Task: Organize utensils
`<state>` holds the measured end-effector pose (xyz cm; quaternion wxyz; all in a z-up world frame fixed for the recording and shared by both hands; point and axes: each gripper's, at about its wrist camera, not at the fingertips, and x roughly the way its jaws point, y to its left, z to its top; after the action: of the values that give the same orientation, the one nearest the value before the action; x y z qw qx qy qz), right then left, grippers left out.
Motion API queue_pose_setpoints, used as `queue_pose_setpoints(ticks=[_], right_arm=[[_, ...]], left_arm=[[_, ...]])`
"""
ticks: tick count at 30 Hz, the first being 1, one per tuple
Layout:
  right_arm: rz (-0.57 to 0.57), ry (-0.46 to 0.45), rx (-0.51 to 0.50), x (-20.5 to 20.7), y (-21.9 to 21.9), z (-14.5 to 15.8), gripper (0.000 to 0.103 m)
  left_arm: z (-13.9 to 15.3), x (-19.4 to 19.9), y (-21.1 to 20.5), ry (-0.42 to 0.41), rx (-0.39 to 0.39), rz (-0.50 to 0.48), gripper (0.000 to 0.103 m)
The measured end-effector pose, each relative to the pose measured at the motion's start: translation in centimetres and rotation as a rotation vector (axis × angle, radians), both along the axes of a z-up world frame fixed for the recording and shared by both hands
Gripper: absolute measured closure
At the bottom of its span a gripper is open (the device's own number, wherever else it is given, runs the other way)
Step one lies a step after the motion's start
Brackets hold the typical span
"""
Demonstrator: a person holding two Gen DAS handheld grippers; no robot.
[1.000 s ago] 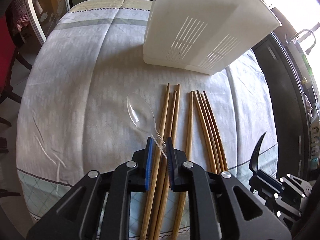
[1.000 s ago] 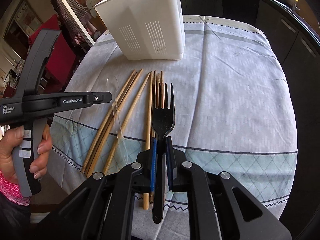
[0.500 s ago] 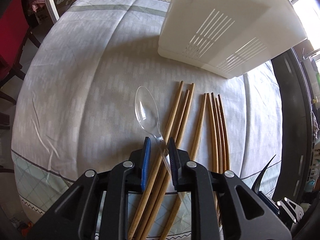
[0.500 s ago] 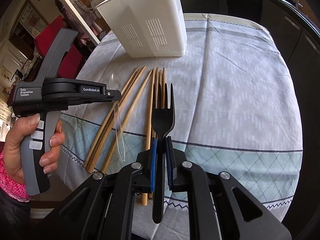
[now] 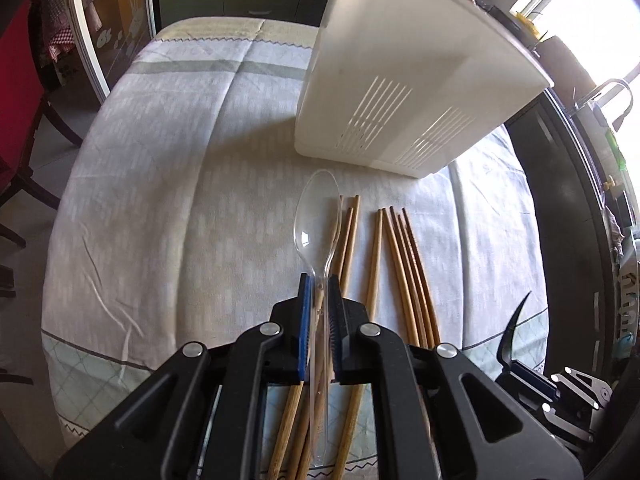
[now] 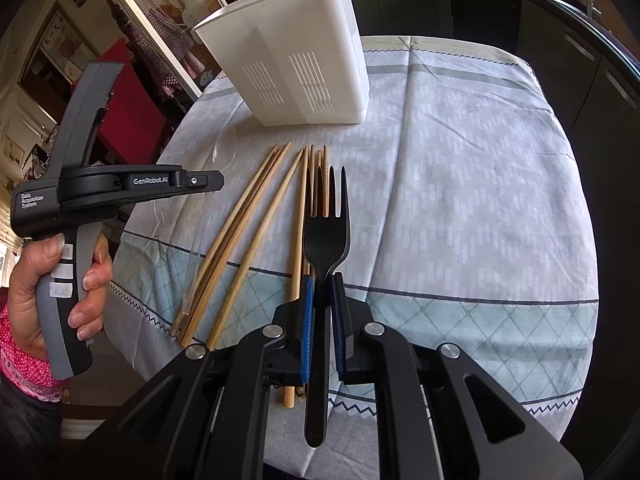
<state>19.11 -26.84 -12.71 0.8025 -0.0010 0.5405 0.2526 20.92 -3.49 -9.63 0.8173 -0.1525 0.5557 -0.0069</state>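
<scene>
My left gripper (image 5: pixel 320 278) is closing its jaws on the handle of a clear plastic spoon (image 5: pixel 316 216), and the spoon is lifted above the wooden chopsticks (image 5: pixel 400 260) with its bowl pointing toward the white utensil holder (image 5: pixel 400 92). My right gripper (image 6: pixel 323 278) is shut on a black plastic fork (image 6: pixel 326 232), tines forward, held over the chopsticks (image 6: pixel 248 220). In the right wrist view the left gripper (image 6: pixel 216 180) sits to the left with the spoon bowl (image 6: pixel 226 152) past its tip. The holder (image 6: pixel 296 68) stands upright at the table's far side.
A pale patterned tablecloth (image 6: pixel 460 160) covers the table. A person's hand (image 6: pixel 48 280) grips the left tool's handle. A red chair (image 5: pixel 16 100) stands off the table's left side and dark cabinets (image 6: pixel 580 60) run along the right.
The left gripper closed on the spoon handle and rose; the spoon swung from lying slanted on the cloth to pointing straight ahead. The right gripper kept still with the fork.
</scene>
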Motion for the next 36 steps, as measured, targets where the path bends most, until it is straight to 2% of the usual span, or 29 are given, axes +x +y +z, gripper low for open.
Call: queue_pose_setpoints(ticks=[5,9,12,16,19,22,25,31,36], right_arm=[[0.008,-0.010,0.008,-0.2,0.3,0.3,0.093],[0.016,-0.014,0.018,-0.1,0.5,0.3,0.093],[0.019,-0.016,0.029,0.0,0.5,0.2,0.093],[0.011,-0.017,0.050,0.3,-0.1,0.1,0.093],[-0.002,-0.019,0.069,0.7,-1.0,0.3,0.093],[-0.017,-0.024,0.089,1.1,-1.9,0.5,0.093],[-0.025,-0.030,0.108,1.3,-2.5,0.9,0.093],[-0.017,-0.070,0.130,1.9,-2.5,2.7,0.093],[-0.018,-0.146,0.156,2.8,-1.7,5.9,0.093]], left_arm=[[6.4,-1.8,0.3,-0.190,-0.026,-0.026,0.095],[12.6,-2.0,0.4,-0.445,-0.017,-0.005,0.095],[16.1,-0.6,0.8,-0.630,-0.011,0.024,0.095],[19.0,2.3,0.7,-0.837,0.033,0.038,0.095],[19.7,4.8,-0.2,-0.931,0.094,0.047,0.095],[19.0,7.0,-1.4,-0.964,0.164,0.038,0.095],[17.2,8.3,-2.0,-0.957,0.208,0.029,0.095],[12.9,8.4,-2.0,-0.912,0.234,0.015,0.094],[10.3,7.7,-2.2,-0.867,0.257,-0.025,0.094]])
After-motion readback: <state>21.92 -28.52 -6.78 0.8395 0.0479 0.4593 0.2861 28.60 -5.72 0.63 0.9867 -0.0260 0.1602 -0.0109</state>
